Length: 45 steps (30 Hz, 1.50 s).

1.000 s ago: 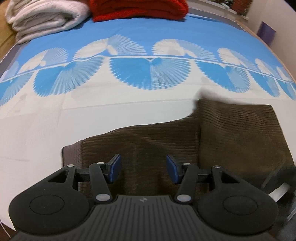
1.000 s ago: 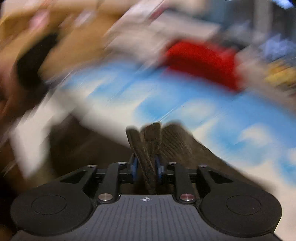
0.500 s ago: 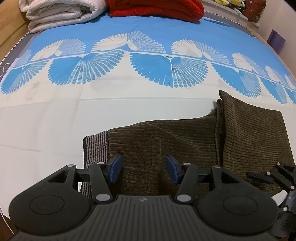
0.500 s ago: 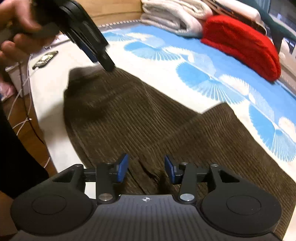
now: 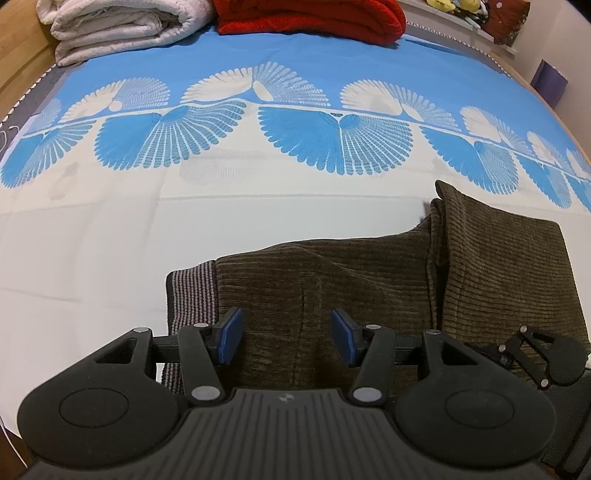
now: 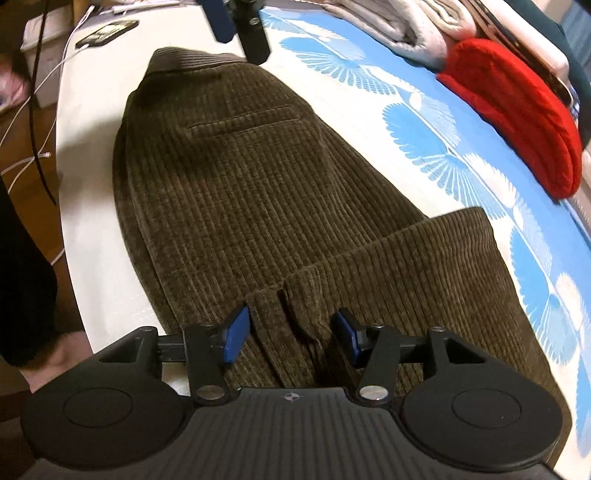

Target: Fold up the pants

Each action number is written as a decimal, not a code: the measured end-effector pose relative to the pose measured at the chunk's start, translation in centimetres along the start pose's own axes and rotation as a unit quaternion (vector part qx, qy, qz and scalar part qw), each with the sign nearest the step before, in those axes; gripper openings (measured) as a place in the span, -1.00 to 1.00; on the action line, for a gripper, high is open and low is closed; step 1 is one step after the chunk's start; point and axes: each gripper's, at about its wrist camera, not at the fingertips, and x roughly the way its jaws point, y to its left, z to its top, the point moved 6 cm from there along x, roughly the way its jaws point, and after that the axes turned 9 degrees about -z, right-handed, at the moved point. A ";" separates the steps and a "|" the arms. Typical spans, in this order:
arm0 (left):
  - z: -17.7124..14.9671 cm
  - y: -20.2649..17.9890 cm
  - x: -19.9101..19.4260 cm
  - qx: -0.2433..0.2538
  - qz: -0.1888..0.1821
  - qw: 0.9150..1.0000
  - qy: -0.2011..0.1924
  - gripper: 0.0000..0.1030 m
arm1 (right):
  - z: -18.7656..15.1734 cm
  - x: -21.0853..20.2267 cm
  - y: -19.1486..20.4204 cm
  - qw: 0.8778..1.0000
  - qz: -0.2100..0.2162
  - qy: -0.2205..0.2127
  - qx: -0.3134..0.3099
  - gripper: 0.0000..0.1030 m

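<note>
Brown corduroy pants (image 5: 369, 280) lie folded on the bed, the leg ends laid over the right part. Their striped inner waistband (image 5: 192, 295) shows at the left end. My left gripper (image 5: 287, 338) hovers open over the waist end, its pads apart from the cloth. In the right wrist view the pants (image 6: 240, 184) stretch away, back pocket up. My right gripper (image 6: 291, 334) is just above the leg hems; its jaws are opening, with a ridge of hem cloth lying loose between them. The right gripper (image 5: 543, 354) also shows at the left view's lower right.
A blue and white fan-patterned sheet (image 5: 258, 206) covers the bed. A folded white blanket (image 5: 122, 26) and a red blanket (image 5: 310, 14) sit at the far edge. A phone (image 6: 107, 31) with cables lies beyond the bed's left edge, beside a person's dark clothing (image 6: 22, 277).
My right gripper let go of the leg hems and opened, sinking toward the pants. The leg ends now lie flat on the folded stack. My left gripper stayed open.
</note>
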 end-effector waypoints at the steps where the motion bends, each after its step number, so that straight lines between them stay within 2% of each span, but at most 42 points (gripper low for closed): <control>1: 0.0 0.1 0.0 -0.003 0.000 1.000 0.000 0.13 | 0.1 0.4 0.0 1.000 0.000 -0.001 -0.004 -0.06; 5: 0.0 0.3 -0.3 -0.004 -0.003 1.000 -0.003 0.13 | 0.4 0.5 -0.3 1.000 0.005 -0.011 -0.010 -0.40; 7: -0.1 0.4 -0.3 -0.004 -0.003 1.000 -0.004 0.13 | 0.8 0.0 -1.1 1.000 0.007 -0.018 0.002 -0.45; 9: -0.1 0.4 -0.5 -0.006 -0.004 1.000 -0.005 0.13 | 1.4 -0.9 -2.7 0.999 0.005 -0.030 0.041 -0.47; 13: -0.1 0.3 -0.7 -0.006 -0.007 1.000 -0.009 0.13 | 2.8 -4.8 -6.6 0.988 -0.007 -0.093 0.120 -0.48; 15: -0.1 0.2 -0.7 -0.004 -0.008 1.000 -0.008 0.13 | 2.9 -7.1 -6.9 0.985 0.002 -0.130 0.112 -0.48; 17: 0.0 -0.1 -0.7 -0.002 -0.008 1.000 -0.009 0.13 | 2.2 -8.2 -5.9 0.986 0.038 -0.145 0.078 -0.47; 19: 0.1 -0.4 -0.6 -0.001 -0.009 1.000 -0.007 0.13 | 0.5 -7.3 -4.2 0.990 0.072 -0.113 0.053 -0.45; 22: 0.3 -1.3 -0.3 0.006 -0.011 1.000 -0.003 0.13 | -2.5 -4.9 -2.3 0.997 0.064 -0.039 0.010 -0.43; 24: 0.5 -2.3 0.0 0.017 -0.013 1.000 0.000 0.13 | -3.5 -5.2 -2.4 0.997 0.072 -0.031 0.013 -0.42; 26: 0.7 -3.4 0.3 0.028 -0.017 0.999 0.001 0.13 | -3.8 -7.0 -3.8 0.992 0.098 -0.052 0.056 -0.40; 28: 1.0 -4.5 0.6 0.035 -0.021 0.999 0.002 0.13 | -4.3 -8.5 -6.2 0.986 0.104 -0.068 0.115 -0.35; 32: 1.2 -7.6 1.5 0.061 -0.049 0.997 0.015 0.13 | -7.8 -9.2 -11.9 0.970 0.060 -0.049 0.229 -0.34; 34: 0.9 -9.8 1.9 0.090 -0.076 0.993 0.026 0.13 | -10.6 -9.1 -14.5 0.964 0.011 -0.019 0.265 -0.34; 36: 0.4 -12.5 2.3 0.133 -0.104 0.985 0.038 0.13 | -14.2 -8.7 -16.4 0.956 -0.035 0.031 0.291 -0.34; 39: -1.0 -16.1 3.3 0.198 -0.128 0.970 0.058 0.12 | -20.2 -7.2 -17.3 0.935 -0.046 0.145 0.320 -0.36; 40: -1.5 -17.0 3.7 0.216 -0.135 0.965 0.066 0.11 | -21.5 -6.9 -17.1 0.932 -0.044 0.162 0.320 -0.36; 41: -2.4 -18.0 4.2 0.236 -0.143 0.958 0.077 0.09 | -21.9 -7.1 -17.1 0.932 -0.041 0.154 0.325 -0.37; 42: -3.1 -18.5 4.8 0.253 -0.145 0.952 0.093 -0.08 | -21.9 -7.3 -17.1 0.933 -0.038 0.151 0.326 -0.37; 43: -3.9 -18.9 5.5 0.270 -0.140 0.946 0.111 -0.21 | -21.7 -7.3 -17.2 0.934 -0.037 0.149 0.321 -0.37; 44: -4.9 -19.2 6.4 0.289 -0.129 0.940 0.131 -0.45 | -21.8 -7.4 -17.1 0.935 -0.037 0.149 0.318 -0.37; 45: -5.9 -19.3 7.2 0.305 -0.116 0.933 0.152 -0.49 | -21.9 -7.5 -17.2 0.935 -0.037 0.150 0.320 -0.37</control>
